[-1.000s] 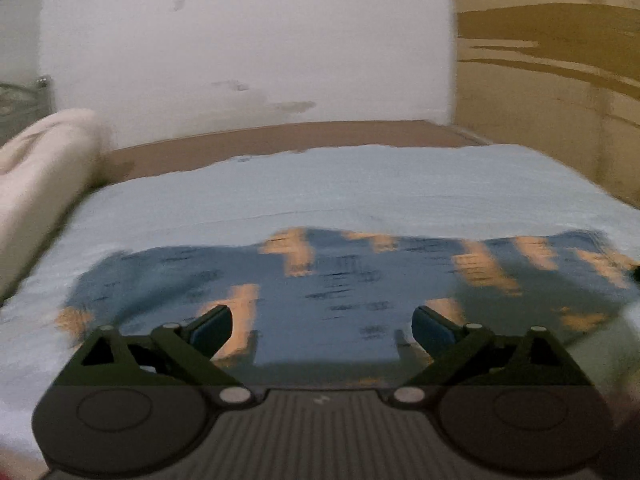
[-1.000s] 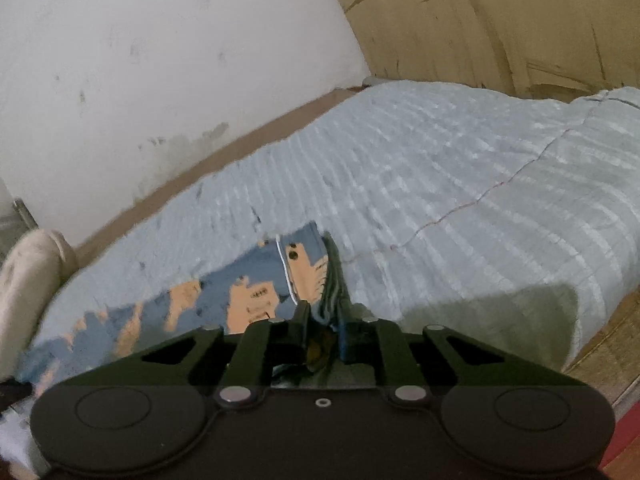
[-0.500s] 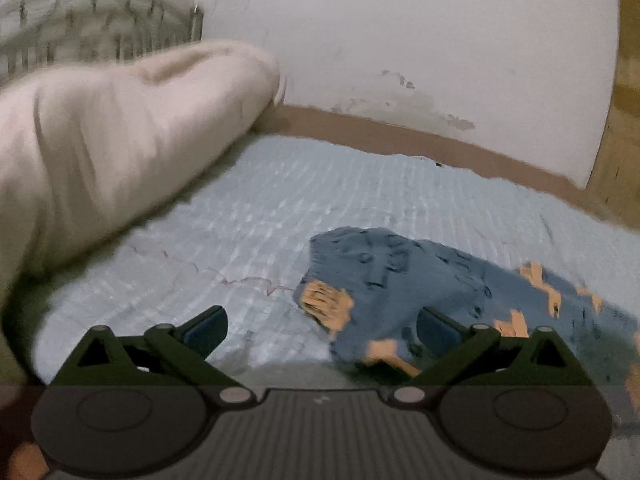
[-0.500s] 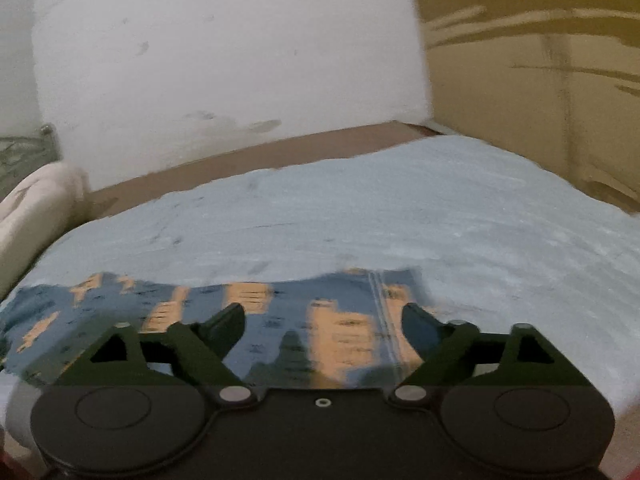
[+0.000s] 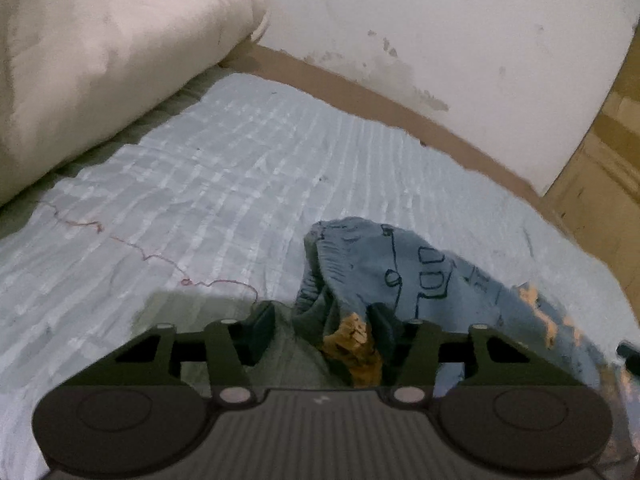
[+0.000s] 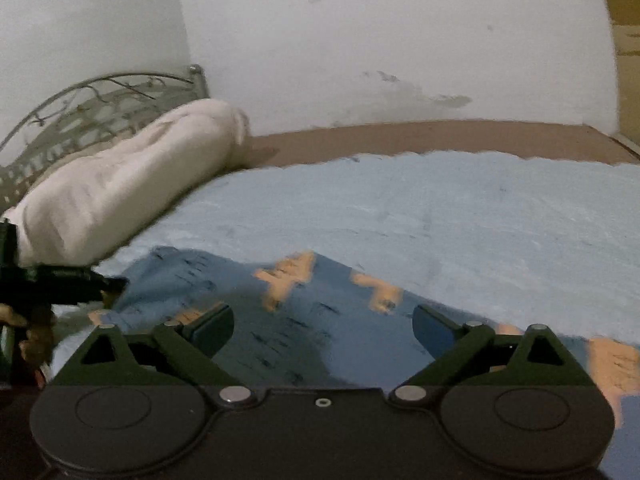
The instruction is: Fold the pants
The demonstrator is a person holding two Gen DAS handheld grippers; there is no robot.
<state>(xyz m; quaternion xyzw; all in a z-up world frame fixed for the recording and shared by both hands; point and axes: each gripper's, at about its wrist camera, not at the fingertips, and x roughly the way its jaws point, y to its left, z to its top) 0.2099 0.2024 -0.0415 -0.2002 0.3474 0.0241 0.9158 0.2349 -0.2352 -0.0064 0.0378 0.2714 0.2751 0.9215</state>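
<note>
A: Starting at the far left, what lay there?

B: A rolled cream blanket (image 5: 100, 60), set along the left edge of the pale blue bedspread (image 5: 224, 184). The right wrist view showed a metal headboard (image 6: 80, 108) behind it, against the white wall (image 6: 380, 40).

A: And the left gripper?

B: The left gripper (image 5: 320, 332) sat low over the bedspread, jaws closing. A bunched end of the pants (image 5: 420, 272) stood between them: blue fabric with an orange patch, lying against the right-hand finger (image 5: 378, 328). The left-hand finger stood apart from the cloth, so the pinch was not complete. In the right wrist view that same gripper appeared at the left edge, its tip at the end of the garment.

A: Where was the rest of the garment?

B: It ran off to the right across the near part of the bedspread, lying fairly flat, blue with orange shapes.

A: And the right gripper?

B: The right gripper (image 6: 323, 330) hung above the middle of the pants, jaws spread wide and opening, pads touching nothing. That view was blurred.
</note>
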